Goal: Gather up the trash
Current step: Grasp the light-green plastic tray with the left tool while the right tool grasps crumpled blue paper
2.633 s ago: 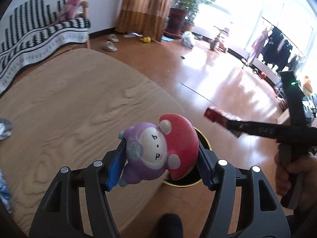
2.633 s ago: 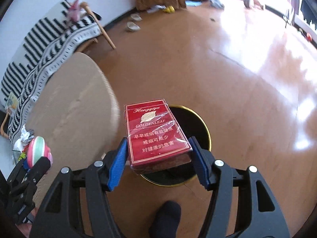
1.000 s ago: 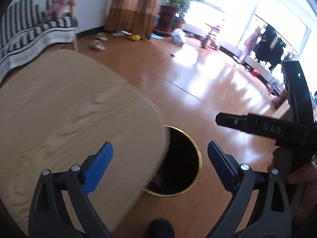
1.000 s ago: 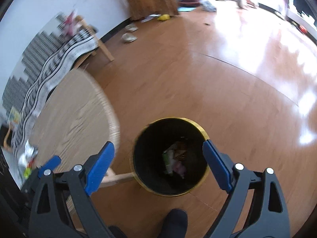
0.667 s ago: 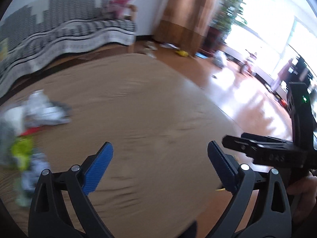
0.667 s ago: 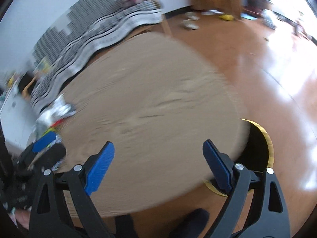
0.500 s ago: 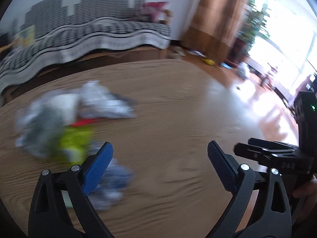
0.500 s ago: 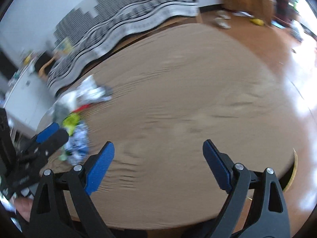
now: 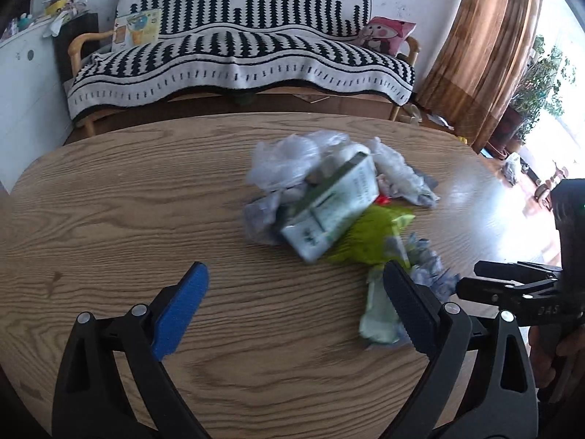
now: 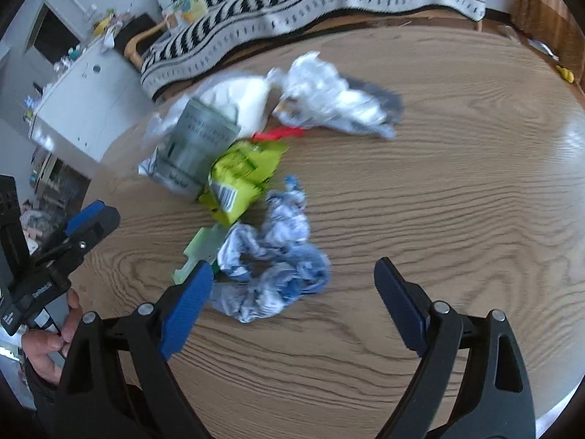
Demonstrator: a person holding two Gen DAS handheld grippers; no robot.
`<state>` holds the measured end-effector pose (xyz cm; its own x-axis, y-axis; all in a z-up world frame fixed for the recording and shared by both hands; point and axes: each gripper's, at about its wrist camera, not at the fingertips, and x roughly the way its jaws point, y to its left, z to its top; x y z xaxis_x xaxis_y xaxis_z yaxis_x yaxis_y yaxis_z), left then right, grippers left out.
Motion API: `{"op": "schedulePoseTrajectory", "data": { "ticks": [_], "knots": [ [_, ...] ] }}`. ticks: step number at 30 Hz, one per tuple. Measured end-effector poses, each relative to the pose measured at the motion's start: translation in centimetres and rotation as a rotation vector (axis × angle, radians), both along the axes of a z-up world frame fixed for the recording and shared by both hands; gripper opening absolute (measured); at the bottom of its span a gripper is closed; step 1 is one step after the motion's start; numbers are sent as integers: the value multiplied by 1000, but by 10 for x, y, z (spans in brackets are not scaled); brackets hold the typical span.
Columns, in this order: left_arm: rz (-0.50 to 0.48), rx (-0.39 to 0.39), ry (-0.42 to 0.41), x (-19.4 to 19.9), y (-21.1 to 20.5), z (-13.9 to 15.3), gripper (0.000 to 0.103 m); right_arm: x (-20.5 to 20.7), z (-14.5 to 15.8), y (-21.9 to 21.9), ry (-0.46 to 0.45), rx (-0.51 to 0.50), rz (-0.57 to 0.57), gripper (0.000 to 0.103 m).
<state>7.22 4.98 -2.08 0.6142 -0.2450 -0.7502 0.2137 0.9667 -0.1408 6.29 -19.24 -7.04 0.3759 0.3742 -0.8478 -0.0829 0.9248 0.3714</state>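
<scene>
A heap of trash lies on the wooden table [image 9: 109, 201]. It holds a white-green box [image 9: 331, 208], a yellow-green wrapper [image 9: 369, 241], clear plastic bags [image 9: 289, 161] and a pale green scrap [image 9: 378, 314]. My left gripper [image 9: 294, 281] is open and empty, above bare wood just short of the heap. My right gripper [image 10: 292, 274] is also open. A crumpled blue-white wrapper [image 10: 278, 267] lies on the table beyond and between its fingers, apart from the pads. The same box [image 10: 197, 146], yellow-green wrapper [image 10: 241, 175] and white crumpled plastic [image 10: 329, 98] lie farther off.
A sofa under a black-and-white striped throw [image 9: 237, 58] stands behind the table. A white cabinet [image 10: 84, 102] is at the left and a brown curtain [image 9: 486, 44] at the right. A hand [image 10: 47, 344] holds the left gripper's handle. The round table edge is close below.
The toy and the red pack went out of the jaws above the black bin. Both grippers then swung from the bin across the table to the trash heap, still open.
</scene>
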Motion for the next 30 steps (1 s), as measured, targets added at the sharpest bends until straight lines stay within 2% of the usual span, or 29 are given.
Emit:
{"op": "schedulePoseTrajectory", "data": {
  "ticks": [8,12,16,17,19,20,23,30],
  "knots": [
    [-46,33,17,-5,-5,-11,93,4,-13,19,53,-40,39,85],
    [-80,61,11,-10,-19,-13,93,3,-18,19,66,-53,48,74],
    [-99,81,8,-12,-29,-15,93,2,-20,20,63,-58,47,71],
    [-100,82,10,-12,-30,-15,93,1,-20,19,60,-56,43,67],
    [-103,84,15,-12,-32,-17,93,1,-21,17,55,-59,38,53],
    [-104,86,16,-12,-32,-18,93,1,-22,15,60,-52,40,41],
    [-114,94,20,-12,-35,-20,93,-1,-18,10,58,-31,39,30],
    [-163,111,33,-15,-54,-28,93,-17,7,-12,4,-7,35,27]
  ]
}}
